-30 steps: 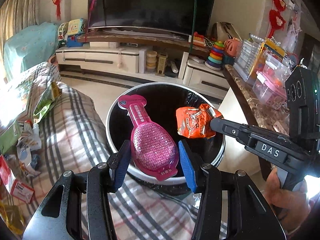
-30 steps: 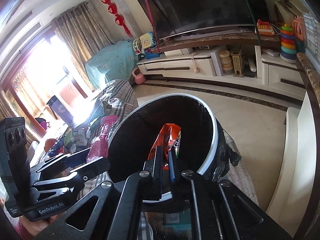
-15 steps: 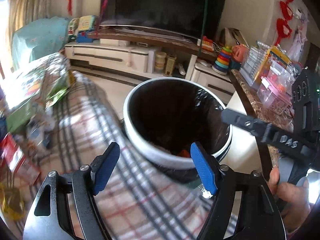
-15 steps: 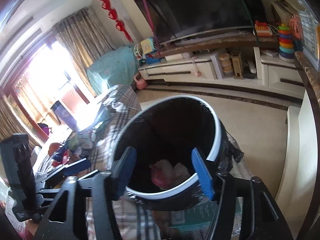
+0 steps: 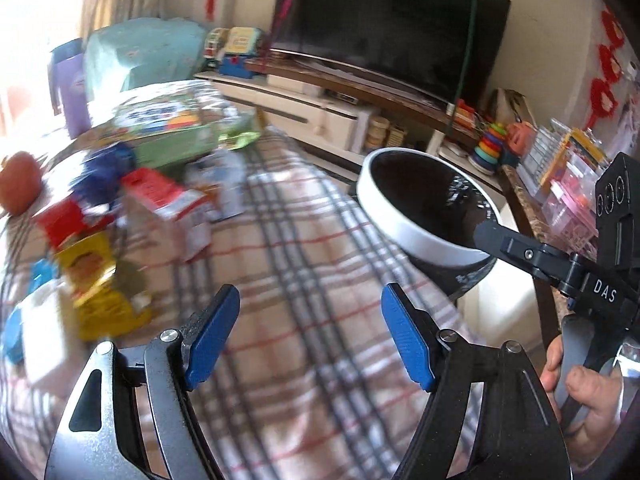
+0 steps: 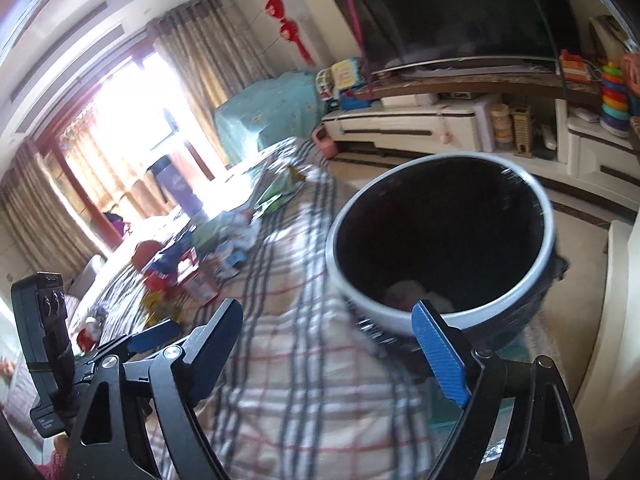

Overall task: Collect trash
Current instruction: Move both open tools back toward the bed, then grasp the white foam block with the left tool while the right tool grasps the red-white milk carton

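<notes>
A black trash bin with a white rim (image 5: 404, 224) stands at the right end of the plaid-covered table (image 5: 304, 280); it also shows in the right wrist view (image 6: 352, 280), with pale trash (image 6: 412, 294) inside. My left gripper (image 5: 308, 336) is open and empty above the plaid cloth, left of the bin. My right gripper (image 6: 340, 344) is open and empty by the bin's near rim; its body shows in the left wrist view (image 5: 560, 268). Several wrappers and cartons lie on the cloth at the left, among them a red and white carton (image 5: 168, 208) and a yellow packet (image 5: 100, 292).
A TV (image 5: 384, 32) on a low cabinet (image 5: 320, 112) stands behind. A marble-topped shelf with toys and plastic boxes (image 5: 560, 168) runs along the right. A teal covered object (image 5: 136, 56) and bright curtained windows (image 6: 132, 140) are at the left.
Both grippers let go of their trash, the pink package and the orange wrapper, into the bin and opened. Both have since swung left, away from the bin, toward the litter on the cloth.
</notes>
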The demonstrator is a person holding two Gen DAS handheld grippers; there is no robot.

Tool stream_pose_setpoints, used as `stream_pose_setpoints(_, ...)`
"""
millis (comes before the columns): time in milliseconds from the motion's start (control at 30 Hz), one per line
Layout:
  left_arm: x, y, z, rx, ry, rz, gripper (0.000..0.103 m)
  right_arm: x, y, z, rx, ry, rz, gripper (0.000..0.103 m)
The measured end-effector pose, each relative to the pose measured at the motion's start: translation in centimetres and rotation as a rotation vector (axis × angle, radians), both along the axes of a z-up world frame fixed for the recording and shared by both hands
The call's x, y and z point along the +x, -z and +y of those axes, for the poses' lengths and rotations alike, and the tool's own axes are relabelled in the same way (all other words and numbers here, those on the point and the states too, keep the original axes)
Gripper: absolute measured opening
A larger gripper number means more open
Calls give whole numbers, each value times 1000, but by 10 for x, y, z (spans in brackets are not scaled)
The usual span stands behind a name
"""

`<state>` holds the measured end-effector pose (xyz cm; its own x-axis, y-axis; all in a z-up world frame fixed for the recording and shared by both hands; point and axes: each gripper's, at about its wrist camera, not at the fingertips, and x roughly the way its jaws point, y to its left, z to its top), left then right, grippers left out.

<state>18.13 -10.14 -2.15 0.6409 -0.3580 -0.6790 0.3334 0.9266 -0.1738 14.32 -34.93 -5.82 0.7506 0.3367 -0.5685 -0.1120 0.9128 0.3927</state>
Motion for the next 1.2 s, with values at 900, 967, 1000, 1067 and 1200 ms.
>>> stream_pose_setpoints(900,-38,16,128,-10,-283,19,75,9,17,124,-76,-243,30,88)
stream_pose_setpoints(967,-40,15,133,-6,-298,14,75,11,18,130,-82,-255,29,88)
stream_pose_setpoints(1000,-40,15,135,-2,-305,11,75,12,19,132,-85,-259,30,88)
stream_pose_setpoints(1067,-41,14,139,5,-316,7,75,16,20,137,-89,-269,32,88)
stream_pose_setpoints(1200,-40,12,146,11,-346,0,75,25,21,145,-102,-283,32,88)
